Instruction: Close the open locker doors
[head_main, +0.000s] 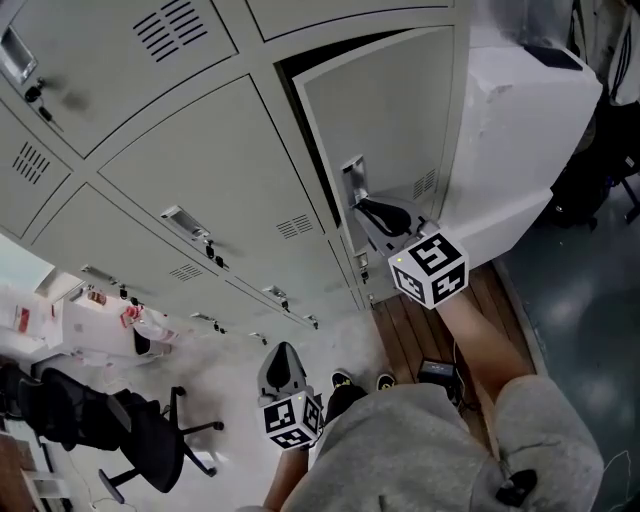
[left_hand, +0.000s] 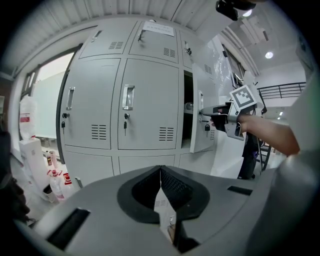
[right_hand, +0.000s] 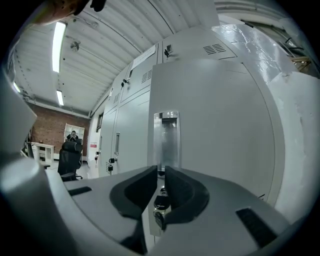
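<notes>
My left hand-held gripper (head_main: 282, 352) hangs low by my legs, its jaws pressed together on nothing. My right hand-held gripper (head_main: 364, 206) reaches out to the open locker door (head_main: 385, 110), its jaws drawn in to a narrow slit around the keyed lock (right_hand: 159, 204) just below the handle (right_hand: 166, 137). That door stands ajar at the right end of the grey locker bank (head_main: 200, 170), whose other doors in view are flush.
</notes>
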